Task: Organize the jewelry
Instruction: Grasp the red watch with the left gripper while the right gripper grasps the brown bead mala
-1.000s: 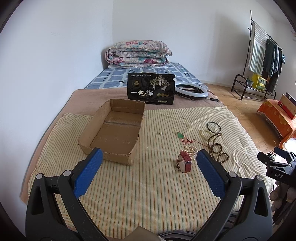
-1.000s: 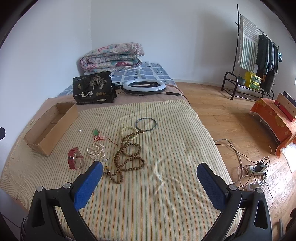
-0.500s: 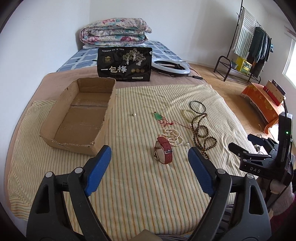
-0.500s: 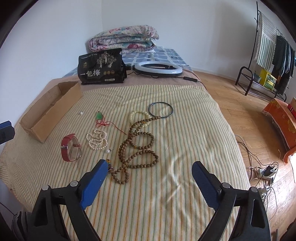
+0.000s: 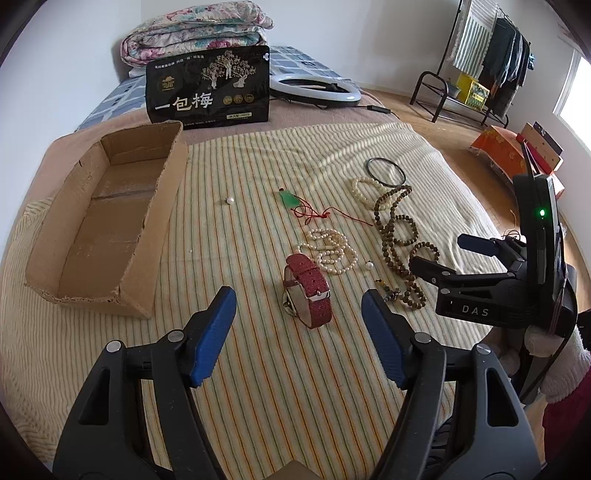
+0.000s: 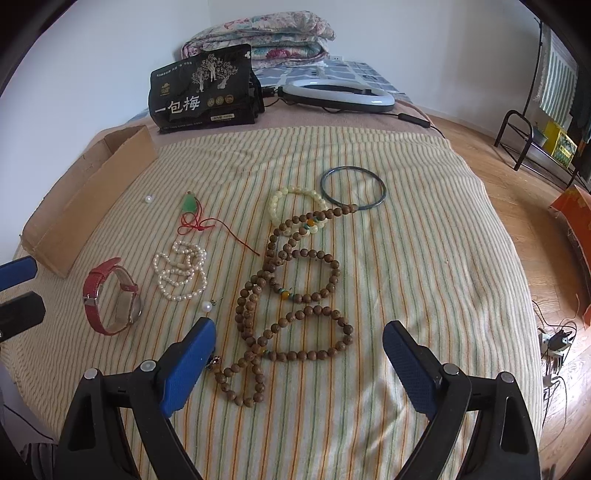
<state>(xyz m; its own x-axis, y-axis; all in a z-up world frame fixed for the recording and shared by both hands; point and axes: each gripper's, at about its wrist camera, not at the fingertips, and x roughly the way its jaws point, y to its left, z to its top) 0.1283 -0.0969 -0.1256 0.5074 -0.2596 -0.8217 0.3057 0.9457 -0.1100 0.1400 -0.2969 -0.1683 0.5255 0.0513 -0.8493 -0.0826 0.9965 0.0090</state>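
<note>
On the striped bedspread lie a red-strap watch (image 5: 308, 291), a pearl necklace (image 5: 332, 251), a long wooden bead strand (image 6: 295, 280), a green pendant on red cord (image 6: 190, 205), a cream bracelet (image 6: 295, 201), a dark bangle (image 6: 352, 188) and a loose pearl (image 5: 230, 201). An open cardboard box (image 5: 162, 206) sits to the left, with nothing inside. My left gripper (image 5: 297, 299) hangs over the watch with its jaws closing; the pads touch nothing. My right gripper (image 6: 299, 328) stands open above the near loops of the wooden beads.
A black printed pouch (image 5: 208, 90), a ring light (image 6: 336, 94) and a folded quilt (image 5: 195, 31) lie at the far end of the bed. To the right the bed drops to a wooden floor with cables (image 6: 554, 339), and a clothes rack (image 5: 484, 62) stands there.
Both grippers have sunk toward the bedspread and tipped downward, so the jewelry looms larger. The left jaws have narrowed, and the watch now lies between their tips.
</note>
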